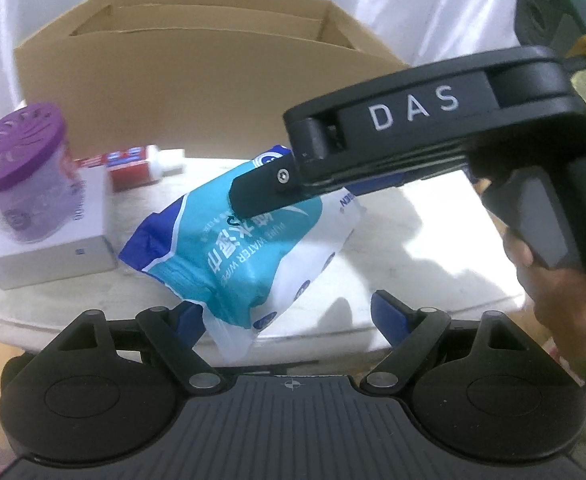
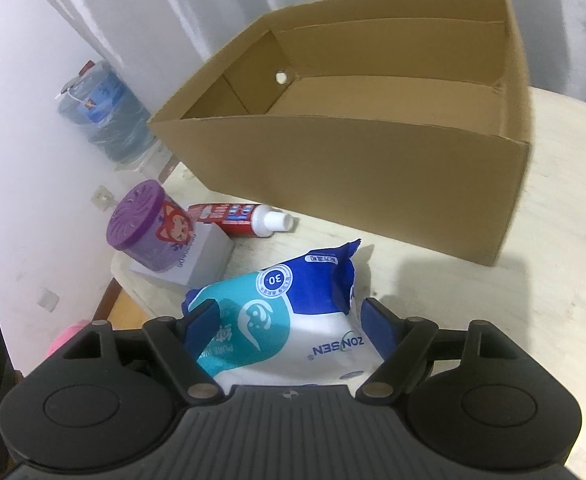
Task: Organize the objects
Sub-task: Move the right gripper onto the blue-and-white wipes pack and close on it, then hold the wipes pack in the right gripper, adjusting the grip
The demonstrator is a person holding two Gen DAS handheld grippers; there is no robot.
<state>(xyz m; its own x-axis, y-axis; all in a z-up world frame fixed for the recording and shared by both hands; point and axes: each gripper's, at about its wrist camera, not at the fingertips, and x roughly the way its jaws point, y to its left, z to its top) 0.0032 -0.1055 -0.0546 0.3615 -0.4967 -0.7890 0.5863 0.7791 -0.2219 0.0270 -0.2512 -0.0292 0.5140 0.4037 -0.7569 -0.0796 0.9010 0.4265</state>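
Right gripper [image 2: 287, 322] has the wipes [image 2: 285, 320] between its jaws, clamped on the pack's sealed end, and the pack hangs tilted just above the table [image 2: 553, 280]. Left gripper [image 1: 287, 314] hovers near the pack's lower corner, jaws apart, gripping nothing. I'd call this the carry step: wipes up, headed for the box [image 2: 353, 168]. Next move calls for more height, since the near wall of the box is tall, then forward and down inside (it looks empty from here). Room is good on the right side of the table. The left is crowded: jar [image 1: 21, 168] on its carton [image 1: 53, 248], tube [image 2: 245, 220] lying just by the box wall. Keep the pack's dangling corner off those.
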